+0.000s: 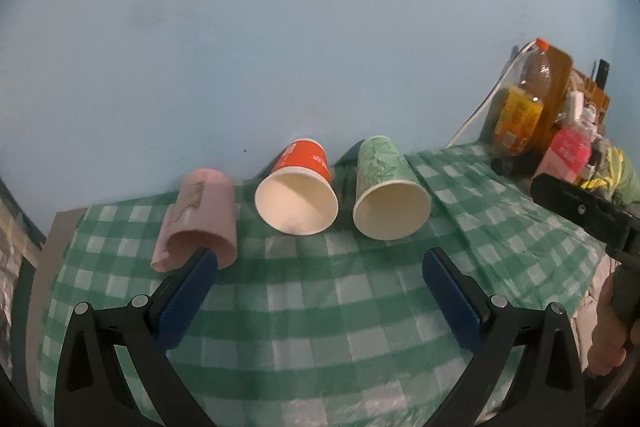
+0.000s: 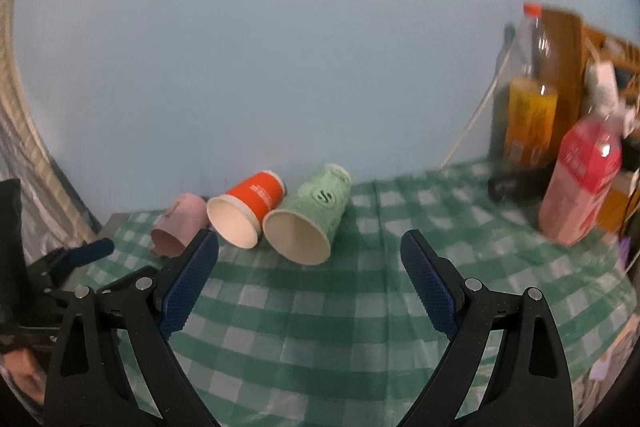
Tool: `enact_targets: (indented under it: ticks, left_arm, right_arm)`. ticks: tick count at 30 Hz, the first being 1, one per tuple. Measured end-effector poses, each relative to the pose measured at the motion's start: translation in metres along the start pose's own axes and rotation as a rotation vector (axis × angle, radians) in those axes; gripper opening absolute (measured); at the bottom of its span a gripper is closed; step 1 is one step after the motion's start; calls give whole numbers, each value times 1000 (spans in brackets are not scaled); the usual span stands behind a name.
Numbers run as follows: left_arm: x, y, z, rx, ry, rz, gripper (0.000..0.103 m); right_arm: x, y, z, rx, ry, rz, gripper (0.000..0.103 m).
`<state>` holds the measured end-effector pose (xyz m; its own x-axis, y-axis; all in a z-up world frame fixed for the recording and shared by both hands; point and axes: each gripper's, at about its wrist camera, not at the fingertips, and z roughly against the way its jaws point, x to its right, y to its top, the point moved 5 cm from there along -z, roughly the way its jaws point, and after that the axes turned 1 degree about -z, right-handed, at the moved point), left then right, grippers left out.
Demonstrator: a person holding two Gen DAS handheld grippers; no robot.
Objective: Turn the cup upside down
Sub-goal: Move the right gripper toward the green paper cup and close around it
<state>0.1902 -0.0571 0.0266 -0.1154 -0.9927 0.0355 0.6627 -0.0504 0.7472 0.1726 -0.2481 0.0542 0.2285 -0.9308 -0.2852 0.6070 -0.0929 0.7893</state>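
Note:
Three paper cups lie on their sides on a green checked tablecloth (image 1: pixel 320 307), mouths toward me. A pink cup (image 1: pixel 200 215) is at the left, an orange cup (image 1: pixel 298 193) in the middle, a green patterned cup (image 1: pixel 388 193) at the right. My left gripper (image 1: pixel 320 263) is open and empty, just in front of the cups, its left finger (image 1: pixel 188 295) overlapping the pink cup's mouth. In the right wrist view the pink cup (image 2: pixel 180 223), orange cup (image 2: pixel 248 207) and green cup (image 2: pixel 308 215) lie ahead to the left. My right gripper (image 2: pixel 310 247) is open and empty, close in front of the green cup.
A pale blue wall stands right behind the cups. At the back right are a tall bottle with yellow label (image 2: pixel 528 99), a pink bottle (image 2: pixel 580 183), a white cable and clutter. The right gripper's body (image 1: pixel 588 211) shows at the right in the left wrist view. The table's left edge (image 1: pixel 48 267) is near the pink cup.

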Motion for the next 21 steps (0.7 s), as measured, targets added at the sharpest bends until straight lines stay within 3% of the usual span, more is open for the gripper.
enact_targets:
  ticks: [7,21]
  left_arm:
    - [26,34,-52,-93,44,-38,103]
    - [60,63,-123,-230,38,-21,103]
  right_arm:
    - [39,17,-38,-143,2,-149,91]
    - [98,13,-92,-265,-124,-190,91]
